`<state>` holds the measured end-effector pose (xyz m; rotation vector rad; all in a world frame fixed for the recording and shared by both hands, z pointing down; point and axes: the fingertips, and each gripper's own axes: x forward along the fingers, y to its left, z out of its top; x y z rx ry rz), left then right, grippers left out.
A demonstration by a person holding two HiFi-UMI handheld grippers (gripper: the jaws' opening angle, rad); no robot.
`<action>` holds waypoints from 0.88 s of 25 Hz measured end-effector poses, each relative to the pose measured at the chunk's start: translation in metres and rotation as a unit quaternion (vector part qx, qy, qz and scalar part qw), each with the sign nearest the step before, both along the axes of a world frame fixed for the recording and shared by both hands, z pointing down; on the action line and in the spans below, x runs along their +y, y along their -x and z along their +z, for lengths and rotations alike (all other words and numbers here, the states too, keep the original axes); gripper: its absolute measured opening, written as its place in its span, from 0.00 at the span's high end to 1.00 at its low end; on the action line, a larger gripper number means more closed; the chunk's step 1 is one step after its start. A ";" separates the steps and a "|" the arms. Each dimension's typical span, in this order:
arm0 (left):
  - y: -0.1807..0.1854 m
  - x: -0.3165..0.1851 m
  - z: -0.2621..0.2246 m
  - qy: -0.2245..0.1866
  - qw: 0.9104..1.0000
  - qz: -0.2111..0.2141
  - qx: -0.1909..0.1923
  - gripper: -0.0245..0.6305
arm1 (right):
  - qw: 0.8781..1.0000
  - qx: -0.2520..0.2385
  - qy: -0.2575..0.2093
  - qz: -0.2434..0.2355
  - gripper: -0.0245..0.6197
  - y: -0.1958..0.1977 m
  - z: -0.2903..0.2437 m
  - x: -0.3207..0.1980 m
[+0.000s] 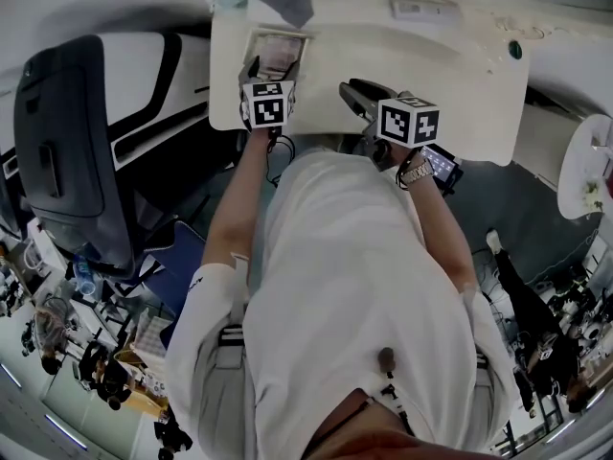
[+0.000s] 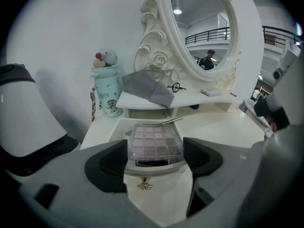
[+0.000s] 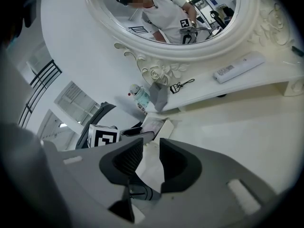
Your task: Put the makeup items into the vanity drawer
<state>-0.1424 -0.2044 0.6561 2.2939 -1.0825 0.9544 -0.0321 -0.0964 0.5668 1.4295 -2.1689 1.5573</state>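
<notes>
Head view: the left gripper (image 1: 275, 71) was seen at the open drawer (image 1: 257, 41) at the far left of the vanity (image 1: 479, 75), with the eyeshadow palette (image 1: 280, 56) over it. The right gripper (image 1: 352, 94) hung to the right, over bare tabletop. Both sets of jaws were largely covered by the marker cubes.

Left gripper view: the jaws stood wide, pads against the palette's 2 side edges, holding it flat above the drawer front and its gold knob (image 2: 145, 184). The palette was judged light, stiff and thin. Its clear lid was judged slippery and its pressed powders fragile, so an edge grip, kept level, seemed right. The drawer interior was hidden beneath it. A thin metal handle (image 2: 171, 121) was cut off behind it.

Right gripper view: the jaws stood narrowly apart with nothing between them. The drawer was mostly blocked by the left gripper.
</notes>
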 end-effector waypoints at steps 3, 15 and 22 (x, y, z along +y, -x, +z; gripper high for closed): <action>0.000 -0.001 0.006 0.015 1.000 0.003 -0.005 0.40 | 1.000 0.006 -0.002 0.002 0.79 -0.002 -0.002 0.002; 0.001 0.001 0.005 -0.003 1.000 0.001 -0.007 0.37 | 0.999 0.024 -0.021 0.016 0.86 -0.010 -0.011 0.009; 0.009 0.005 -0.012 -0.033 0.999 -0.026 0.000 0.51 | 0.999 0.036 -0.033 0.021 0.95 -0.014 -0.016 0.014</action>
